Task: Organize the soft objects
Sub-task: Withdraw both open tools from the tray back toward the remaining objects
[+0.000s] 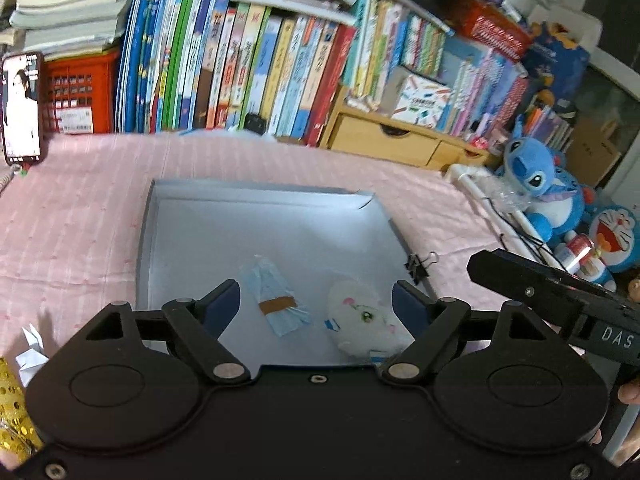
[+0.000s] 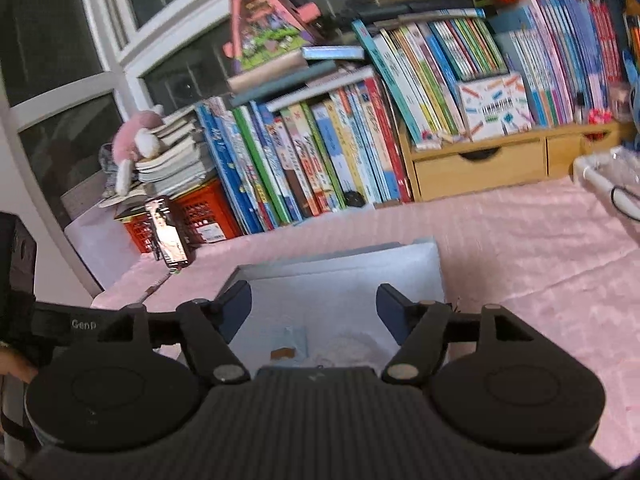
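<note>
A shallow grey box [image 1: 256, 208] lies on the pink cloth. Inside it rest a folded blue face mask bound with a brown band [image 1: 276, 300] and a small white plush toy with an embroidered face [image 1: 364, 320]. My left gripper [image 1: 316, 294] hovers above them, open, with nothing between its fingers. The right gripper's black body juts in at the right edge of the left wrist view. In the right wrist view my right gripper [image 2: 314, 300] is open over the same grey box [image 2: 344, 264]; the mask [image 2: 290, 344] and the white plush toy [image 2: 346, 350] peek out just above its body.
Rows of books [image 1: 248, 68] and a wooden drawer unit [image 1: 384, 136] line the far edge. A red crate [image 1: 80, 92], a phone on a stand [image 1: 22, 108], blue plush toys [image 1: 536, 192] at right, a binder clip [image 1: 418, 266], folded white paper [image 1: 32, 354].
</note>
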